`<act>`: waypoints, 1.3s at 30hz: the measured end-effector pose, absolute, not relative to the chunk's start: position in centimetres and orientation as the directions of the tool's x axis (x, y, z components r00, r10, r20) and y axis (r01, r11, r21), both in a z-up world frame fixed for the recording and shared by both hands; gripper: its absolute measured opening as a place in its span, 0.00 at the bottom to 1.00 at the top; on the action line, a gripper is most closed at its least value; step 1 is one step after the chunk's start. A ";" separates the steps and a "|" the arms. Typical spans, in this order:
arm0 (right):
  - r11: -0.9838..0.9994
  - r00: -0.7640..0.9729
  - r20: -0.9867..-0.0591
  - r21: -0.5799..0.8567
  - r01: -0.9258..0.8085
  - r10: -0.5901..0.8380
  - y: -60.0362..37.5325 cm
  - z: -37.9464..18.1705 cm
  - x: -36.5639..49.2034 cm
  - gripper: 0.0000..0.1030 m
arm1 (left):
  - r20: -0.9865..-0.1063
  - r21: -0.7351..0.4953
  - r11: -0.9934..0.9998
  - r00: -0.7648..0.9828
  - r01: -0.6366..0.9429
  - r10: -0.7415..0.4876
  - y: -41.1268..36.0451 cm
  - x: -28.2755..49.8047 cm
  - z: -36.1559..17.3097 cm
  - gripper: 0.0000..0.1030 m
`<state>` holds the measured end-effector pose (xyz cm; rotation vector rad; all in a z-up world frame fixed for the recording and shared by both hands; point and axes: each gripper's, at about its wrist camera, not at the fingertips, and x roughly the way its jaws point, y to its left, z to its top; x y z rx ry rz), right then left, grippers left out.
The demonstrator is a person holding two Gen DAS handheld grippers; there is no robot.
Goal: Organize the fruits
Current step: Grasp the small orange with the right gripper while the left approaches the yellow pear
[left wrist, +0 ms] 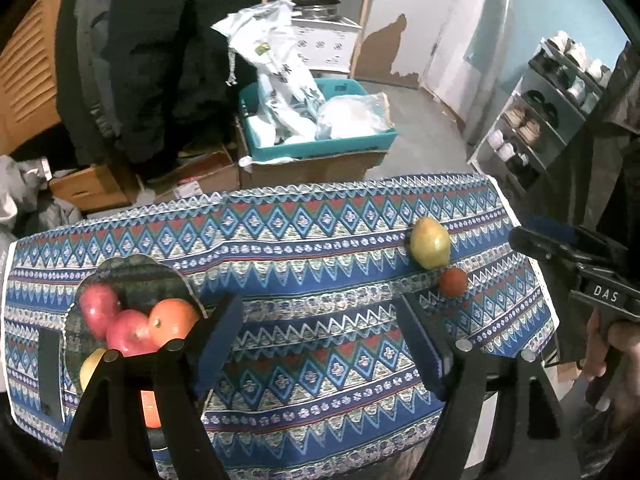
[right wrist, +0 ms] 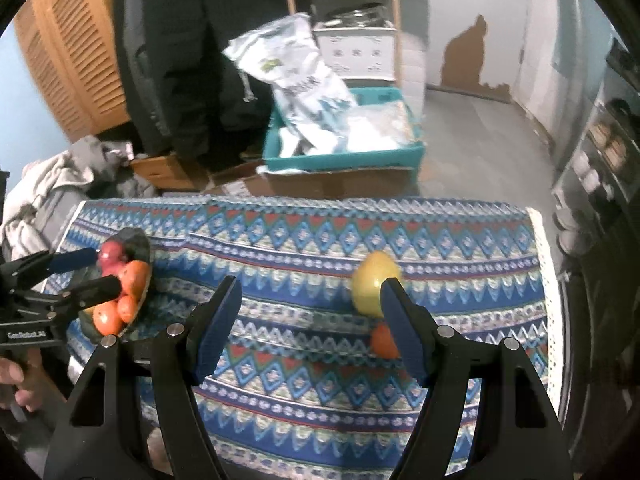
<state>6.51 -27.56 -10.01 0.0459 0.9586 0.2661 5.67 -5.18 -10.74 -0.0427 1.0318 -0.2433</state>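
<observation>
A dark plate (left wrist: 120, 268) at the table's left holds red apples (left wrist: 100, 308), an orange (left wrist: 172, 320) and other fruit; it also shows in the right wrist view (right wrist: 140, 240). A yellow-green pear (left wrist: 430, 246) and a small red-orange fruit (left wrist: 453, 282) lie on the cloth at the right; they also show in the right wrist view, the pear (right wrist: 370, 284) and the small fruit (right wrist: 382, 342). My left gripper (left wrist: 320, 316) is open and empty beside the plate. My right gripper (right wrist: 310, 300) is open and empty, its right finger just in front of the pear.
A blue patterned cloth (left wrist: 320, 360) covers the table. Behind it stand a teal crate (left wrist: 320, 148) with plastic bags on cardboard boxes, a wooden shelf and hanging dark clothes. A shoe rack (left wrist: 532, 120) stands at the right.
</observation>
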 end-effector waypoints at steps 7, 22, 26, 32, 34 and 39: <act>0.980 0.514 -0.835 0.142 -0.143 0.196 -30.3 -12.5 6.9 0.71 | -0.860 -0.147 0.967 0.457 0.209 -0.229 -7.4 7.0 -12.3 0.78; 0.988 0.380 -0.913 0.119 -0.099 0.148 -32.4 -20.3 9.0 0.71 | -0.914 -0.136 0.969 0.352 0.208 -0.204 -10.0 10.0 -18.2 0.78; 0.986 0.339 -0.927 0.137 -0.097 0.162 -32.2 -22.5 9.9 0.71 | -0.923 -0.119 0.969 0.336 0.218 -0.189 -10.4 10.4 -19.7 0.78; 0.984 0.293 -0.941 0.152 -0.089 0.171 -32.2 -25.3 10.6 0.71 | -0.931 -0.098 0.967 0.321 0.234 -0.172 -11.2 10.9 -21.6 0.78; 0.983 0.285 -0.942 0.160 -0.092 0.180 -32.2 -25.7 10.6 0.71 | -0.933 -0.097 0.967 0.315 0.237 -0.171 -11.4 11.1 -22.1 0.78; 0.983 0.262 -0.949 0.152 -0.103 0.174 -31.9 -26.8 10.5 0.64 | -0.937 -0.086 0.964 0.308 0.251 -0.164 -11.9 11.2 -22.7 0.78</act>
